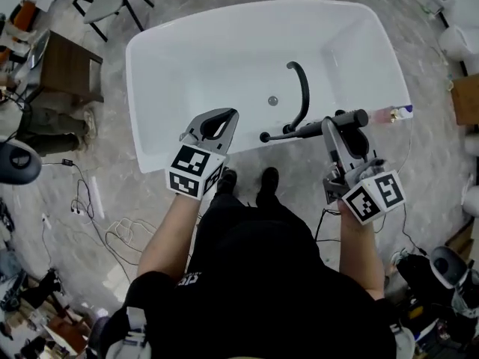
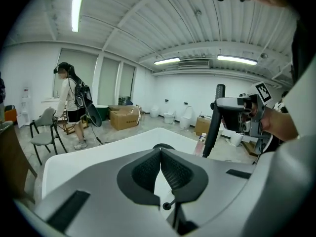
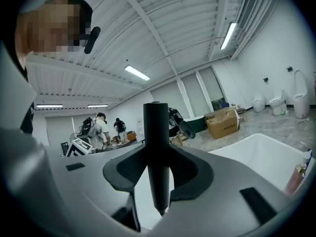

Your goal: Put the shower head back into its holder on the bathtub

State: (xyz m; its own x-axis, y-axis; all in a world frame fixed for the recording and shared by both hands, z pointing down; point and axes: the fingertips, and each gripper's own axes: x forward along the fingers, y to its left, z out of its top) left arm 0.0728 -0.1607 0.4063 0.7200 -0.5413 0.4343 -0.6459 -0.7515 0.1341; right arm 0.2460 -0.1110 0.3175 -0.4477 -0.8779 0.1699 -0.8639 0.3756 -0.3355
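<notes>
Tub (image 1: 224, 28) sits crosswise right in front of the person's feet (image 1: 247, 182). Drain (image 1: 272, 100) is mid-floor, spout (image 1: 301, 88) just right of it. Shower head (image 1: 299, 132) lies along the near rim in the right claw (image 1: 331, 126). Bottles (image 1: 397, 113) sit at the tub's right end.

I wear a black top (image 1: 262, 283) with short sleeves and black shoes (image 1: 269, 178). My left gripper (image 1: 223, 118) and right gripper (image 1: 334, 129) are grey, each with a black-and-white marker cube (image 1: 193, 169).

**No legible writing**

No word, number or brand can be read anywhere. The white print on the person's sleeve (image 1: 191, 277) is too small to make out, and the dark marks on the cardboard box (image 2: 124, 117) are blurred.
</notes>
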